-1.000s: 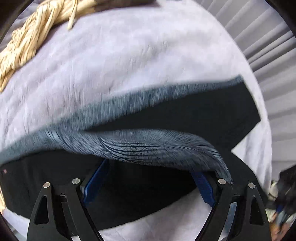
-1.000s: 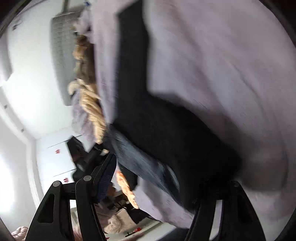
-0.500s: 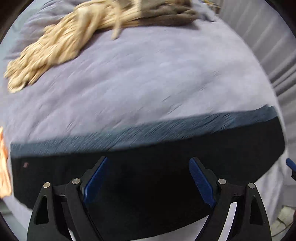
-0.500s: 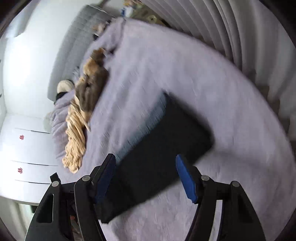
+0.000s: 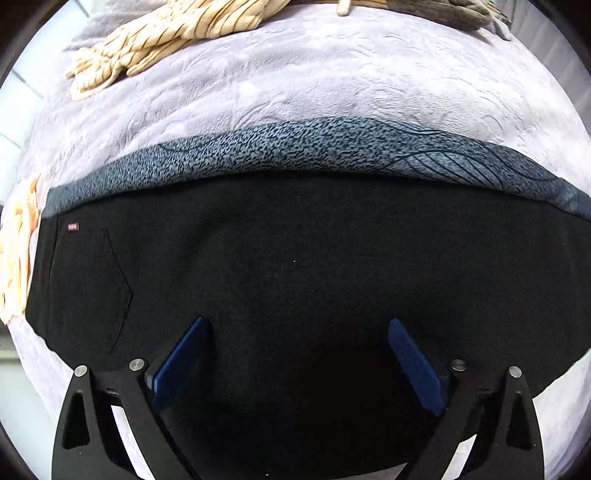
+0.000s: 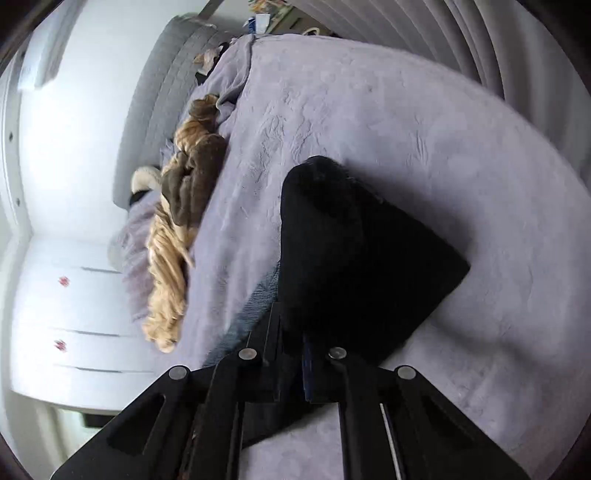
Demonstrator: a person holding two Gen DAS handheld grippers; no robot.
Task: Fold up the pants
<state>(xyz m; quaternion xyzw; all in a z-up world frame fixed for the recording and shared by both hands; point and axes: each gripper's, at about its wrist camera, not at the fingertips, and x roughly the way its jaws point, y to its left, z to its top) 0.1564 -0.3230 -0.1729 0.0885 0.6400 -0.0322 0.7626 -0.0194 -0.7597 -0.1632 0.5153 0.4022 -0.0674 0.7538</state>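
Observation:
Black pants [image 5: 295,258] lie flat across the lilac bed cover [image 5: 332,74], with a grey speckled lining strip [image 5: 295,147] showing along their far edge. A small red label and a pocket seam sit at their left end. My left gripper [image 5: 297,354] points down just above the pants, its jaws opening, and nothing is pinched between the blue pads [image 5: 181,365]. In the right wrist view, my right gripper [image 6: 291,350] is shut on an edge of the pants [image 6: 369,258], and the black cloth rises from it in a raised fold.
A beige striped garment [image 5: 166,33] lies at the bed's far side and a peach one [image 5: 16,251] at the pants' left end. Brown and beige clothes [image 6: 192,184] lie near the grey headboard [image 6: 159,92]. White drawers [image 6: 74,314] and curtains [image 6: 480,37] border the bed.
The fold draped over my left gripper a second ago now lies flat, and that gripper has sunk closer with wider jaws. My right gripper was open; it has shut on the pants.

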